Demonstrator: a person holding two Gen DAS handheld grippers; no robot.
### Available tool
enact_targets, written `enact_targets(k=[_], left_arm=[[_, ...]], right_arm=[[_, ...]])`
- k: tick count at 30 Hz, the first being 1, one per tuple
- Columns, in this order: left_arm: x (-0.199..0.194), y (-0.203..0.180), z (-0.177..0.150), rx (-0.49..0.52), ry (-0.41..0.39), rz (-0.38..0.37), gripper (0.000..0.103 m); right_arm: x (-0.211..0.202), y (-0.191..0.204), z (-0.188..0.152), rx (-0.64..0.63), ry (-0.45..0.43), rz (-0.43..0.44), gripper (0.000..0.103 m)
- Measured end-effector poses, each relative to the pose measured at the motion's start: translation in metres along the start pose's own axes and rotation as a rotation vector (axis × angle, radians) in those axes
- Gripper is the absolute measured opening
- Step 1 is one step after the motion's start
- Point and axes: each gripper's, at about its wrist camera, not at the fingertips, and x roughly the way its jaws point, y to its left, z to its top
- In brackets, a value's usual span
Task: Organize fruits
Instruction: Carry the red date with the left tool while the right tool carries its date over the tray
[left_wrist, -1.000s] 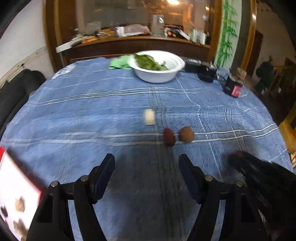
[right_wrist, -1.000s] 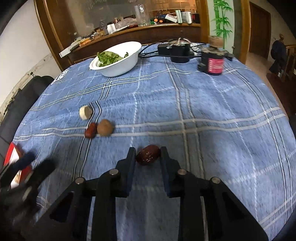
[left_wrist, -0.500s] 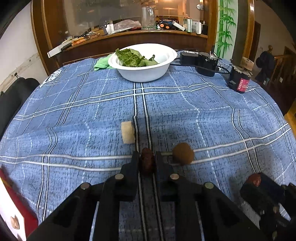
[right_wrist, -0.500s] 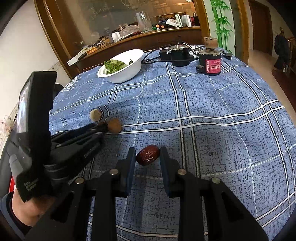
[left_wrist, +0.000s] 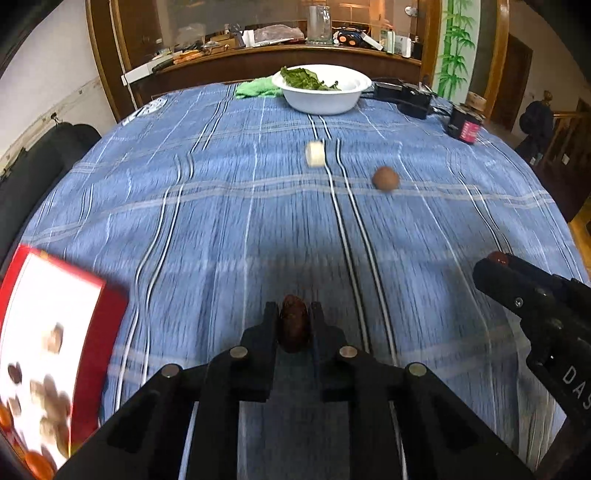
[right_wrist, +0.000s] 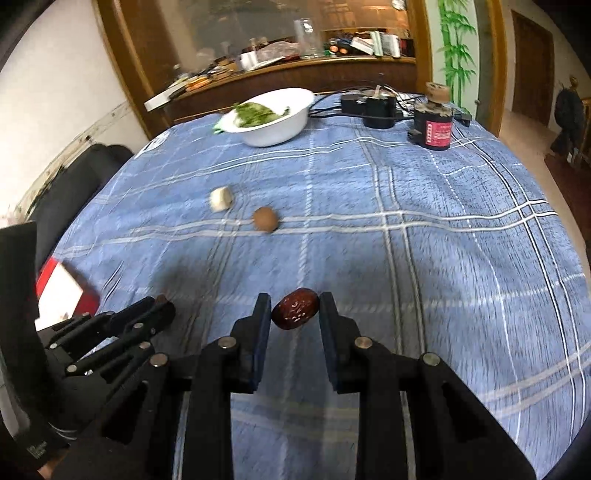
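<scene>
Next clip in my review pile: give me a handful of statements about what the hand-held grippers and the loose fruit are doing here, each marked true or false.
1. The left hand-held gripper is shut on a dark red date. True.
2. The right hand-held gripper is empty. False: it holds another red date between its fingers.
3. A round brown fruit and a pale fruit chunk lie loose on the blue plaid tablecloth. True.
4. The white bowl holds the sorted fruit. False: it holds green leaves; fruit pieces lie on the red-rimmed tray.
5. The brown fruit touches the pale chunk. False: they lie apart.
</scene>
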Motion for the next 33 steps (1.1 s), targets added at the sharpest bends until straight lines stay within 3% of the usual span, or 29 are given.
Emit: enact_targets(k=[15, 33], left_arm=[[-0.054, 0.033, -0.053, -0.028, -0.037, -0.032, 0.014], [-0.093, 0.098, -0.078, -0.147, -0.100, -0.004, 0.014]], right_arm=[[-0.050, 0.049, -0.079, -0.049, 0.011, 0.002, 0.028], [-0.071, 0.110, -0.097, -0.133, -0.035, 0.078, 0.028]])
